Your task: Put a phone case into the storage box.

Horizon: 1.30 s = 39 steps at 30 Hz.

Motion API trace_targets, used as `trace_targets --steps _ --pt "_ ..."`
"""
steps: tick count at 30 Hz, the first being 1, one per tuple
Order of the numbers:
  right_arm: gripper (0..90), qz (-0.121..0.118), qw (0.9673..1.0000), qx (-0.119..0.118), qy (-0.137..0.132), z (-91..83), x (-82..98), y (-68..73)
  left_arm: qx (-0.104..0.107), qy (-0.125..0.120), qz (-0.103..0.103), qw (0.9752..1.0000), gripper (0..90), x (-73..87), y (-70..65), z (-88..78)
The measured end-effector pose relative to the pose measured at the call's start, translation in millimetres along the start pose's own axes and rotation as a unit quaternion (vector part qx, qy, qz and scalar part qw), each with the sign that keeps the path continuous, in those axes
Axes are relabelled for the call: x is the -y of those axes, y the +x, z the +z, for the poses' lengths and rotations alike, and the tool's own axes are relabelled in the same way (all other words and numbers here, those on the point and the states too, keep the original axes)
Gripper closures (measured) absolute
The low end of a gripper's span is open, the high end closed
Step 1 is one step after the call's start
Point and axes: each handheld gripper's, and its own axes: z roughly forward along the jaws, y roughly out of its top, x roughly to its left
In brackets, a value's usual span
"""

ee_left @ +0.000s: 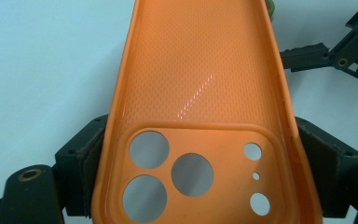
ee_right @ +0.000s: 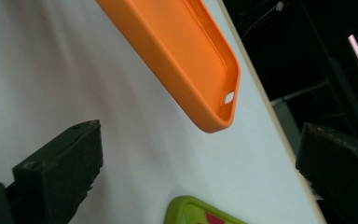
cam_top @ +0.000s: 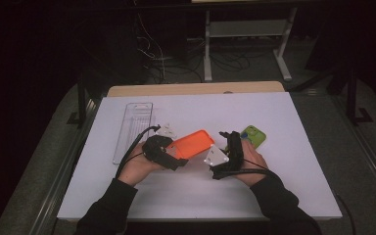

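Left claw: clenched on the camera-cutout end of an orange phone case. In the left gripper view the two dark pads press against the long side walls of the case, one on each side. The case runs straight out ahead of this claw, open side up, its textured inner face and round lens holes in plain sight. In the right gripper view the case's far end hangs clear above the white table, tilted.

Right claw: released. Its jaws stand wide apart in the right gripper view, with nothing between them but table surface. The orange case lies ahead of and above this claw, apart from both jaws. A green phone case lies flat on the table just beyond the claw's tip; its near corner shows low between the jaws, not touched by either.

A clear plastic tray lies on the table to the outer side of the left claw, apart from it.

The two claws face each other, near but not touching.
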Motion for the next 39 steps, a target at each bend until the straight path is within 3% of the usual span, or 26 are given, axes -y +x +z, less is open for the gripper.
trace_targets --steps 4,9,10,12,14,19,22,27,28,29,30,31,35,36,39 --pt "0.1 -0.025 0.9995 0.017 -0.009 -1.3 -3.2 4.5 0.0 0.006 0.0 1.0 15.6 0.2 0.0 -0.3" --pt "0.1 -0.079 0.9962 0.037 -0.007 -2.1 -5.0 9.2 0.002 0.006 -0.007 1.0 15.5 0.4 -1.0 -0.2" --pt "0.1 -0.085 0.9954 0.044 -0.01 -2.1 -5.2 10.7 0.002 0.014 0.004 0.9999 15.5 0.4 0.8 -1.3" --pt "0.1 -0.094 0.9944 0.048 -0.009 -2.3 -5.9 12.7 0.002 0.017 0.005 0.9998 15.5 0.4 0.7 -1.4" --pt "0.1 -0.12 0.9909 0.059 -0.009 -1.8 -5.6 14.0 0.002 0.016 0.005 0.9999 15.5 0.4 0.4 -1.3" --pt "0.1 -0.153 0.9854 0.074 -0.011 -1.3 -6.1 19.0 0.003 0.017 0.004 0.9998 15.6 0.3 0.1 -0.9" --pt "0.1 -0.167 0.982 0.087 -0.011 -1.0 -6.4 22.6 0.003 0.019 0.005 0.9998 15.5 0.4 0.1 -0.5" --pt "0.1 -0.177 0.9801 0.09 -0.01 -1.8 -6.8 27.3 0.004 0.019 0.007 0.9998 15.5 0.3 0.1 -0.5" --pt "0.2 -0.185 0.977 0.103 -0.021 -2.4 -8.3 27.5 0.004 0.017 0.009 0.9998 15.5 0.3 0.0 -0.2" --pt "0.2 -0.185 0.977 0.103 -0.021 -2.4 -8.3 27.5 0.004 0.017 0.009 0.9998 15.5 0.3 0.0 -0.2" --pt "0.2 -0.211 0.9715 0.105 -0.023 -2.0 -8.5 25.7 0.004 0.017 0.01 0.9998 15.5 0.3 -0.1 -0.1" --pt "0.3 -0.218 0.9698 0.107 -0.024 -2.1 -9.0 26.8 0.004 0.019 0.01 0.9998 15.5 0.1 -0.4 -0.1" --pt "0.7 -0.224 0.9679 0.109 -0.03 -2.1 -10.2 29.0 0.004 0.018 0.009 0.9998 15.5 -0.1 -0.9 0.0" --pt "2.6 -0.23 0.9662 0.111 -0.031 -2.2 -11.2 30.6 0.007 0.02 0.011 0.9997 15.5 -0.2 -1.0 0.1" --pt "3.9 -0.226 0.968 0.105 -0.027 -2.4 -10.8 33.3 0.009 0.019 0.014 0.9997 15.5 -0.5 -1.2 0.2"
